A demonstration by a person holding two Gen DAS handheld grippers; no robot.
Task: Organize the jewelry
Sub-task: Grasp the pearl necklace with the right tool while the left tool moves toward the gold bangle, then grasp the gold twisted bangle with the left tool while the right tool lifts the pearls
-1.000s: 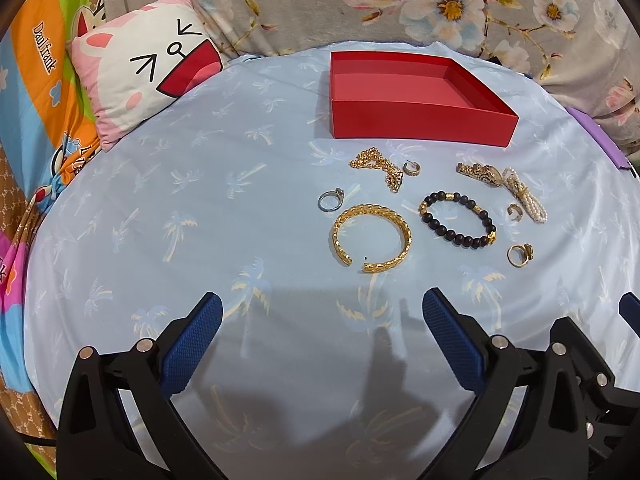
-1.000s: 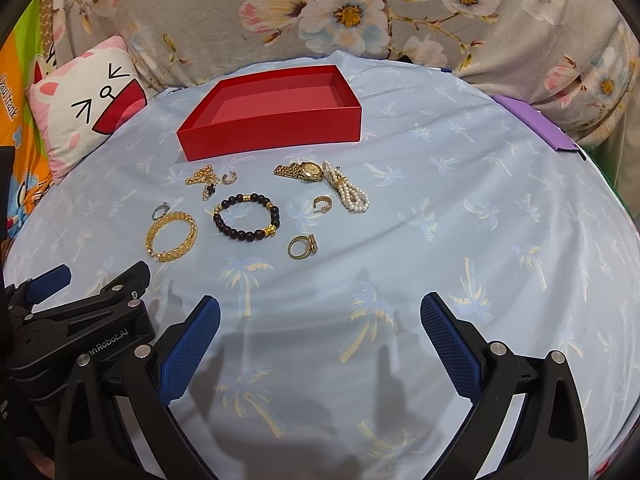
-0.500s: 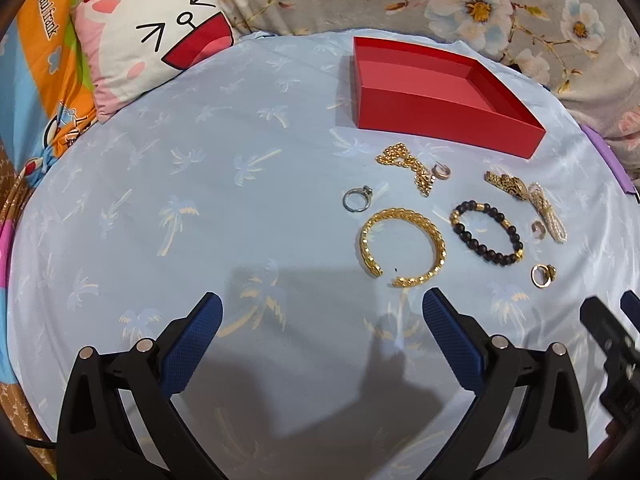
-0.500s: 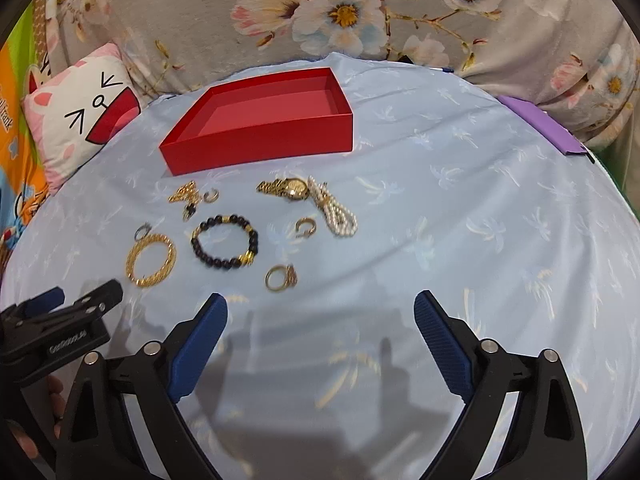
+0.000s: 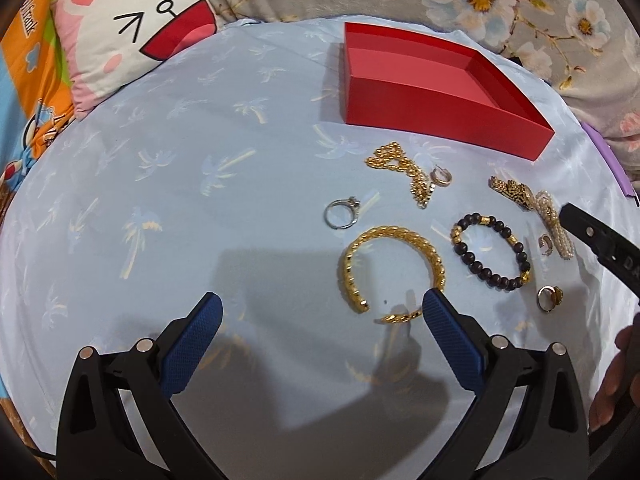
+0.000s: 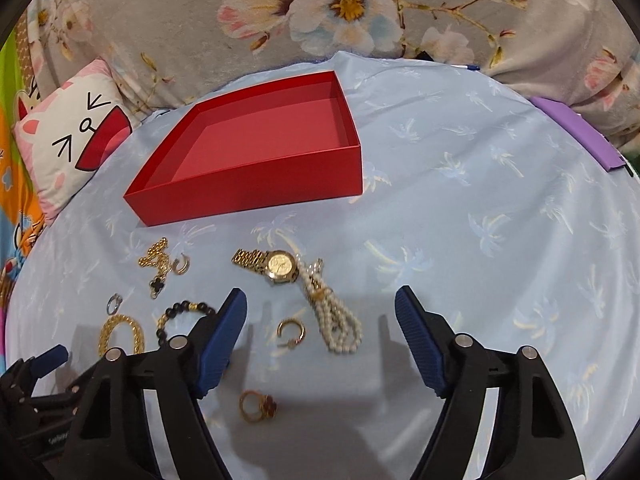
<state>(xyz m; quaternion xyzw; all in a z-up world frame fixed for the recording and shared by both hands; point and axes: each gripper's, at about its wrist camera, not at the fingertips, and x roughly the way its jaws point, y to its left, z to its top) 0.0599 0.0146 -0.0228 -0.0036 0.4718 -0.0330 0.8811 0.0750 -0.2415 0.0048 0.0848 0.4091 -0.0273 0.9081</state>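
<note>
An empty red box (image 5: pixel 440 92) (image 6: pixel 256 160) stands at the back of the blue cloth. Before it lie a gold cuff bangle (image 5: pixel 394 274), a black bead bracelet (image 5: pixel 492 252), a gold chain (image 5: pixel 404 172), a silver ring (image 5: pixel 340 214), a gold watch (image 6: pixel 276 266), a pearl bracelet (image 6: pixel 336 316), a gold hoop earring (image 6: pixel 292 332) and a gold ring with a red stone (image 6: pixel 256 406). My left gripper (image 5: pixel 320 336) is open and empty, its right fingertip at the bangle's near edge. My right gripper (image 6: pixel 320 328) is open and empty, low over the hoop earring and pearls.
A cat-face cushion (image 5: pixel 132 36) lies at the back left on a striped cloth. A floral blanket (image 6: pixel 360 12) lines the back. A purple flat item (image 6: pixel 576 132) sits at the right edge. The right gripper's finger (image 5: pixel 600 240) shows in the left view.
Both grippers have moved forward and down toward the jewelry. The right one now straddles the earring and pearls; the left one has reached the bangle. Both stay open.
</note>
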